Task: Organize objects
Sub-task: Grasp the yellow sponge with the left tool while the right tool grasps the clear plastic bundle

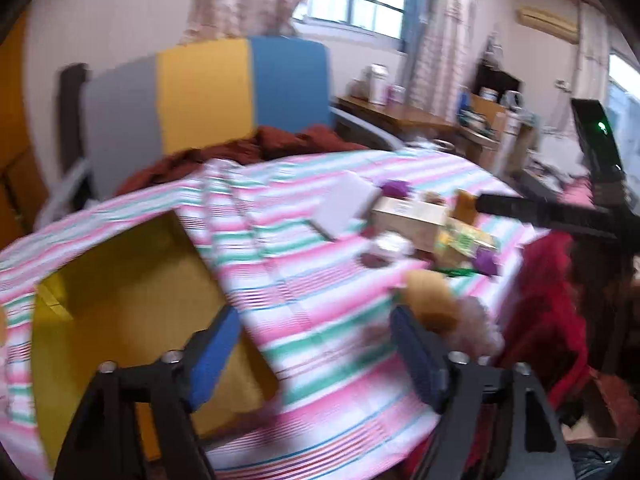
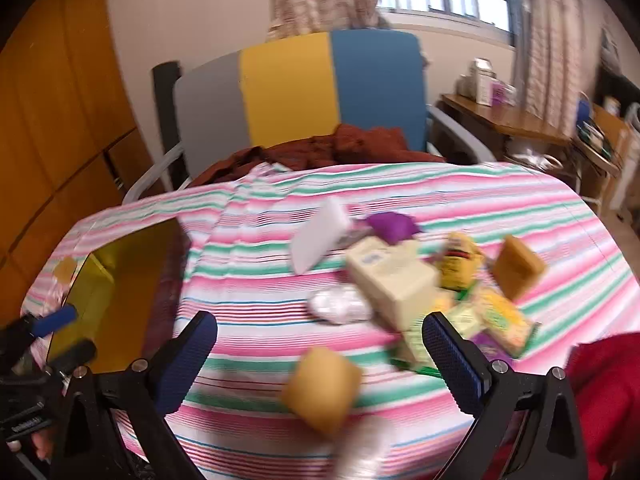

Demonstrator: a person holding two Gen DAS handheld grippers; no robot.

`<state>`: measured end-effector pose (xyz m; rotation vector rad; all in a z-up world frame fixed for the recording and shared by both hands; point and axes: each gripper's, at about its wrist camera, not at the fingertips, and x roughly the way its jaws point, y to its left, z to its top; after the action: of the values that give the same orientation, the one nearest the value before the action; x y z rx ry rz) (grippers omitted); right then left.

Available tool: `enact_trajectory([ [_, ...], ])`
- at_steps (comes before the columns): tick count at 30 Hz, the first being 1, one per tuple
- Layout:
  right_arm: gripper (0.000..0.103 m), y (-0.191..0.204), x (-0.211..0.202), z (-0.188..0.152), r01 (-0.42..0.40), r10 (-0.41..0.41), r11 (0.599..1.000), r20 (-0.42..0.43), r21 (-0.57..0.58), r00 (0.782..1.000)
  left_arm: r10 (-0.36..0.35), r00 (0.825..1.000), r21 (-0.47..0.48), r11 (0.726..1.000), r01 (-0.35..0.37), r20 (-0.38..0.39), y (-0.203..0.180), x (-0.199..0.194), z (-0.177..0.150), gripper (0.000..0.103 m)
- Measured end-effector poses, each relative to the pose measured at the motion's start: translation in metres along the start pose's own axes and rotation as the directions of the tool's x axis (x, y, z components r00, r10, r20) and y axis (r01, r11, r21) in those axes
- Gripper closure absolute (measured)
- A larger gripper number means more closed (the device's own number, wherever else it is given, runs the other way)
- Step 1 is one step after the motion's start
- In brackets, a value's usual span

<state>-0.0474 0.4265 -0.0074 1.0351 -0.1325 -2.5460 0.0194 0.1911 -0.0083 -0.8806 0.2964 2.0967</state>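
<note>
A pile of small objects lies on the striped tablecloth: a cream box, a white flat pack, a purple piece, a yellow packet, a brown sponge block and a tan block nearest me. A yellow box stands open at the left; it also shows in the right wrist view. My left gripper is open and empty beside the yellow box. My right gripper is open and empty just above the tan block. Both views are blurred.
A chair with a grey, yellow and blue back stands behind the table with a brown cloth on it. A wooden desk with clutter is at the right. A red garment hangs at the table's right edge.
</note>
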Motion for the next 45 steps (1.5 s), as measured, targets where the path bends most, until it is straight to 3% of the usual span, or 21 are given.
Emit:
enact_trajectory([
  [4, 0.0, -0.035, -0.012, 0.005, 0.043, -0.044, 0.996, 0.013, 0.076, 0.999, -0.102, 0.993, 0.051, 0.993, 0.105, -0.061, -0.03, 0.029, 0.004, 0.02],
  [7, 0.0, -0.053, -0.017, 0.005, 0.074, -0.076, 0.991, 0.012, 0.108, 0.997, -0.191, 0.972, 0.039, 0.979, 0.198, -0.138, -0.049, 0.057, 0.009, 0.02],
  [10, 0.0, -0.065, -0.017, 0.001, 0.08, -0.081, 0.987, 0.004, 0.137, 0.997, -0.222, 0.957, 0.033, 0.972, 0.232, -0.189, -0.064, 0.077, 0.014, 0.02],
  [19, 0.0, -0.077, -0.022, -0.013, 0.091, -0.089, 0.991, -0.024, 0.098, 0.996, -0.25, 0.916, -0.003, 0.965, 0.262, -0.313, -0.092, 0.146, 0.021, 0.02],
  [27, 0.0, -0.092, -0.034, -0.013, 0.124, -0.123, 0.989, -0.015, 0.083, 0.992, -0.193, 0.904, -0.014, 0.979, 0.203, -0.383, -0.094, 0.183, 0.013, 0.031],
  [28, 0.0, -0.093, -0.033, -0.014, 0.127, -0.126, 0.988, -0.02, 0.083, 0.992, -0.197, 0.909, -0.005, 0.978, 0.21, -0.367, -0.093, 0.18, 0.011, 0.033],
  [30, 0.0, -0.095, -0.032, -0.015, 0.125, -0.122, 0.989, -0.032, 0.082, 0.992, -0.225, 0.905, -0.008, 0.971, 0.238, -0.36, -0.09, 0.176, 0.01, 0.046],
  [31, 0.0, -0.094, -0.031, -0.016, 0.124, -0.121, 0.989, -0.039, 0.077, 0.992, -0.245, 0.902, -0.022, 0.967, 0.254, -0.355, -0.086, 0.172, 0.009, 0.047],
  [37, 0.0, -0.072, -0.022, -0.019, 0.05, -0.051, 0.999, -0.112, -0.015, 0.992, -0.187, 0.931, -0.007, 0.981, 0.195, -0.314, -0.061, 0.143, -0.005, 0.048],
  [41, 0.0, -0.042, -0.005, -0.029, -0.027, -0.002, 0.991, -0.22, -0.131, 0.975, -0.145, 0.95, -0.014, 0.989, 0.147, -0.275, -0.044, 0.128, -0.009, 0.048],
  [45, 0.0, -0.025, 0.013, -0.042, -0.029, -0.028, 0.982, -0.295, -0.188, 0.955, -0.118, 0.961, -0.01, 0.993, 0.119, -0.25, -0.037, 0.117, -0.009, 0.049],
])
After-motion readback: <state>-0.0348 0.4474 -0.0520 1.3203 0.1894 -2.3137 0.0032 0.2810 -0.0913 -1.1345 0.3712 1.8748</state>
